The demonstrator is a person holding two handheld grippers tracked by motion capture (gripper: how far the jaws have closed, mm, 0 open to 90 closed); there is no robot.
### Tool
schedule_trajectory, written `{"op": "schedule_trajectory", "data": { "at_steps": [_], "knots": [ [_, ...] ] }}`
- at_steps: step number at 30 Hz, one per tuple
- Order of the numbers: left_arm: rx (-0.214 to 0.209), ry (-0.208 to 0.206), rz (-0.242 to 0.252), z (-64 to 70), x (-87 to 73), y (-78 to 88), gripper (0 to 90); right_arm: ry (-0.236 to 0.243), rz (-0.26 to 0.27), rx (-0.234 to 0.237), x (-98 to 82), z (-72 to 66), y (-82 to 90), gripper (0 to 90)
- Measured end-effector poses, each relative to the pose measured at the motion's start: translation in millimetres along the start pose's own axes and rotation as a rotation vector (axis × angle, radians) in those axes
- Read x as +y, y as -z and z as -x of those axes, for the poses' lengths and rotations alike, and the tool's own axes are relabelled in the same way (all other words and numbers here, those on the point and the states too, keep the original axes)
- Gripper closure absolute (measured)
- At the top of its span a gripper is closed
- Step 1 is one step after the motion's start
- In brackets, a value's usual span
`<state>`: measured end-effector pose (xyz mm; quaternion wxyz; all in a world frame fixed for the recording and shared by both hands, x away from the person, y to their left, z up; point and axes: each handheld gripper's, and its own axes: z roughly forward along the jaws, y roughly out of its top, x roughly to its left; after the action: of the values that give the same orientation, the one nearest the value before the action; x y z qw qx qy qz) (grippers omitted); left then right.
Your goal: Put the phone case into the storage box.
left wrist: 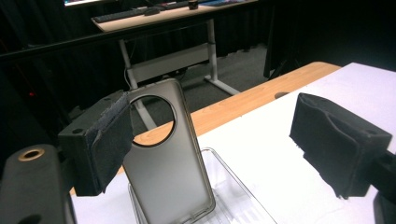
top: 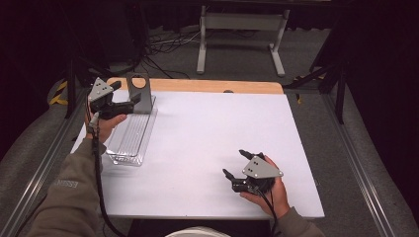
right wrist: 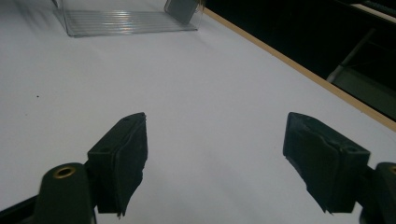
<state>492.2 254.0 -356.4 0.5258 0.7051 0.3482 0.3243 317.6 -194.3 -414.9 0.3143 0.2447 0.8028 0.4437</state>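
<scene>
A grey translucent phone case [top: 139,92] with a round camera hole stands upright at the far end of a clear ribbed tray [top: 129,139]. My left gripper [top: 125,95] hovers just left of the case, open, its jaws pointing at it. In the left gripper view the case [left wrist: 173,172] rises between the jaws, close to the left pad [left wrist: 109,144] and well apart from the right one; the gripper [left wrist: 219,140] holds nothing. My right gripper [top: 237,164] rests open and empty near the table's front right, facing the tray [right wrist: 126,21] and case [right wrist: 180,9] across the sheet.
A white sheet [top: 207,143] covers the table, with a bare wooden strip [top: 197,85] along the far edge. A small dark hole [top: 228,91] sits in that strip. Beyond the table are a desk frame [top: 242,34], cables and dark floor.
</scene>
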Motion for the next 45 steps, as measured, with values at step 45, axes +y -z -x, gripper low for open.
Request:
{"op": "schedule_trajectory", "data": {
  "at_steps": [45],
  "knots": [
    [-0.09,-0.033,0.067,37.1,-1.4,35.5,11.5,0.021,0.037,-0.027,4.9,-2.9,10.5,22.4]
  ]
}}
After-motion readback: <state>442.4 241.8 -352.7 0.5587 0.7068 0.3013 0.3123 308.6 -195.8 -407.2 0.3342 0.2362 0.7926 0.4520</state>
